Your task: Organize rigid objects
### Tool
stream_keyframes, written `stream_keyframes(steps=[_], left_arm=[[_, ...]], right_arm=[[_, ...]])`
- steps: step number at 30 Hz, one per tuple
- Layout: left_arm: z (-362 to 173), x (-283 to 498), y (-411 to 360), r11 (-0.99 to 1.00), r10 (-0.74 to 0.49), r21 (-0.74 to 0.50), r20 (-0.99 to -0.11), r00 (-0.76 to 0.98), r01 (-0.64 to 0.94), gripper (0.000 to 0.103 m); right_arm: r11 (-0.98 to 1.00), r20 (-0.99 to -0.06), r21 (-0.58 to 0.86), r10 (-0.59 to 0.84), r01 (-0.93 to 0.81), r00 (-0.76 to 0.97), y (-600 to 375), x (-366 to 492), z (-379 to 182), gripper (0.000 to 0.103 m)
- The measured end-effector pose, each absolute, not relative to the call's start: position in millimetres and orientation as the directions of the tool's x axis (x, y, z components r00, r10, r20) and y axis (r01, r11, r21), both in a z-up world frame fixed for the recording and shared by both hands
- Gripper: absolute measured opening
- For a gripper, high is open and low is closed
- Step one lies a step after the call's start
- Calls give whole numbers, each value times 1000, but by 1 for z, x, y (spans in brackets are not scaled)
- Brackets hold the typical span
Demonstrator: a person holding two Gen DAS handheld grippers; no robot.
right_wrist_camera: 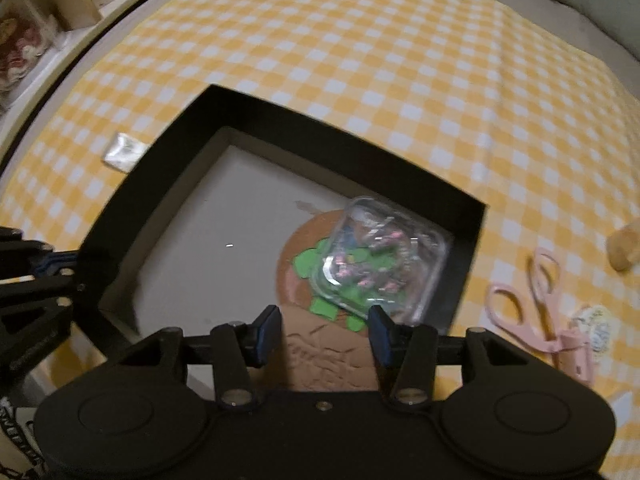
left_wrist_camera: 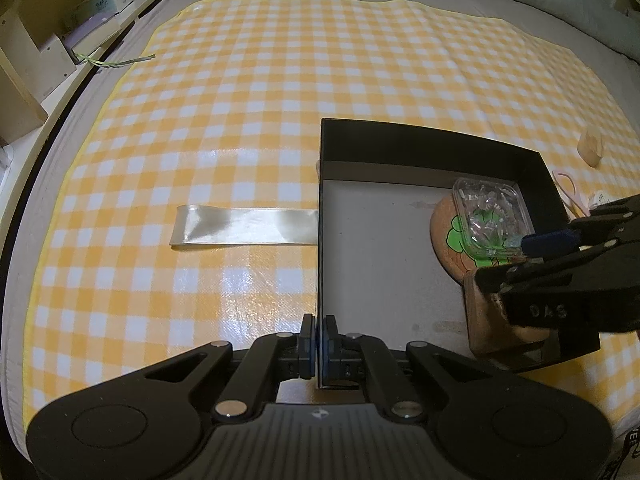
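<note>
A black box [left_wrist_camera: 400, 142] [right_wrist_camera: 280, 120] with a grey floor lies on the yellow checked cloth. Inside it are a round cork coaster with a green figure [left_wrist_camera: 450, 232] [right_wrist_camera: 308, 272], a clear plastic case of small pins [left_wrist_camera: 490, 216] [right_wrist_camera: 380, 260] on top of it, and a brown carved wooden block [left_wrist_camera: 486, 332] [right_wrist_camera: 328, 356]. My left gripper [left_wrist_camera: 319, 336] is shut on the box's near-left wall. My right gripper [right_wrist_camera: 324, 332] is open just above the wooden block; it also shows in the left wrist view [left_wrist_camera: 560, 248].
A shiny cream ribbon strip [left_wrist_camera: 244, 226] lies left of the box. Pink scissors [right_wrist_camera: 540, 304] and a tan object [right_wrist_camera: 624, 248] lie right of it, with a small white tag [right_wrist_camera: 598, 324]. Wooden shelves [left_wrist_camera: 24, 60] stand beyond the bed's left edge.
</note>
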State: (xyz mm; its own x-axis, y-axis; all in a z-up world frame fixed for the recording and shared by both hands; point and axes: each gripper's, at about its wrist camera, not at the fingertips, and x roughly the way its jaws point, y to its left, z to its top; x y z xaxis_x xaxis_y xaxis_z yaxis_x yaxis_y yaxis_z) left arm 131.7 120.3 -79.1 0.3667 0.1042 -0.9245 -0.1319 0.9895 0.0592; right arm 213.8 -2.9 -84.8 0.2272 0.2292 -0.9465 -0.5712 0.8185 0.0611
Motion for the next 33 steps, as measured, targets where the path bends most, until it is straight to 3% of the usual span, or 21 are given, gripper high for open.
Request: stream_keyframes(steps=[11, 13, 26, 33], left_arm=[[-79, 132, 119, 989, 107, 60, -924, 367, -136, 3], [-79, 133, 120, 989, 107, 61, -924, 368, -136, 3], [-73, 132, 118, 987, 122, 70, -916, 383, -147, 3], [-69, 130, 117, 986, 123, 68, -910, 396, -150, 3]], right_arm=[[841, -903, 210, 363, -499, 231, -39, 223, -56, 87], [829, -886, 237, 399, -507, 238, -42, 220, -48, 101], [792, -708, 313, 562, -524, 428, -88, 211, 10, 103], [851, -631, 246, 504, -464, 590, -128, 232, 22, 103]])
